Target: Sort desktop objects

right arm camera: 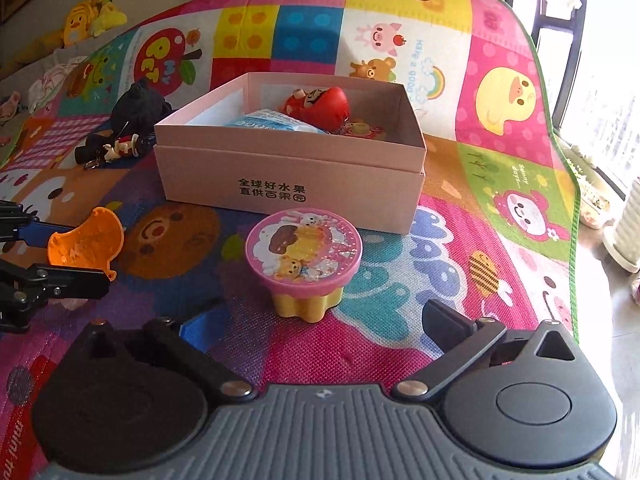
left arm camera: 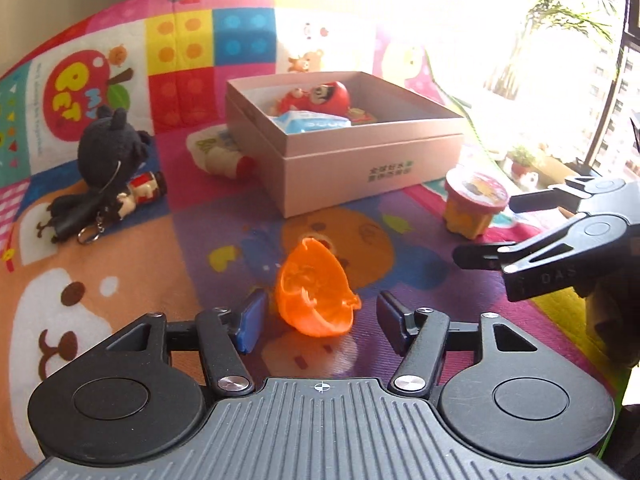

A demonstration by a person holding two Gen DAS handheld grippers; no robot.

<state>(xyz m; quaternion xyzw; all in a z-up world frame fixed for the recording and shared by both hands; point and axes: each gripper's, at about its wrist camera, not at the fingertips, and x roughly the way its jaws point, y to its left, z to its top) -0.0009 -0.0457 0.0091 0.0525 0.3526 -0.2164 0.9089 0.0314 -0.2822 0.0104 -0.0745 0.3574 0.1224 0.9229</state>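
Landmark: the pink box (right arm camera: 292, 184) stands open near the middle of the patterned play mat (right arm camera: 500, 152) that covers the surface; every place below is given from it.
Box contents: a red round doll (right arm camera: 320, 106) and a pale blue packet (right arm camera: 276, 123) already lie inside, which suggests the box is the collecting bin for the sort.
Orange shell: a half-dome of orange plastic (left arm camera: 314, 294) lies on the mat in front of the box, hollow side facing the left camera.
Left claw: the left claw (left arm camera: 318, 322) straddles the orange shell, blue pads on either side with a gap showing at each; partly spread, gripping nothing yet. It looks lined up to close on the shell.
Pink-lidded cup: a yellow fluted cup with a pink cartoon lid (right arm camera: 304, 258) stands upright just in front of the box's near wall, toward its right corner.
Right claw: the right claw (right arm camera: 316, 326) gapes at its widest and holds nothing; the cup sits just ahead of its spread fingers, likely its next pick.
Still outside the box: a black plush keychain (left arm camera: 102, 148) and a small figurine (left arm camera: 142, 192) lie to the box's left; a white bottle with a red cap (left arm camera: 222, 156) rests against its left wall.
Only the left view shows: that bottle, which the box hides from the right camera.
Only the right view shows: the lid's picture, the print on the box front, yellow plush toys (right arm camera: 88, 20) beyond the mat, and the shell side-on between the left claw's fingers.
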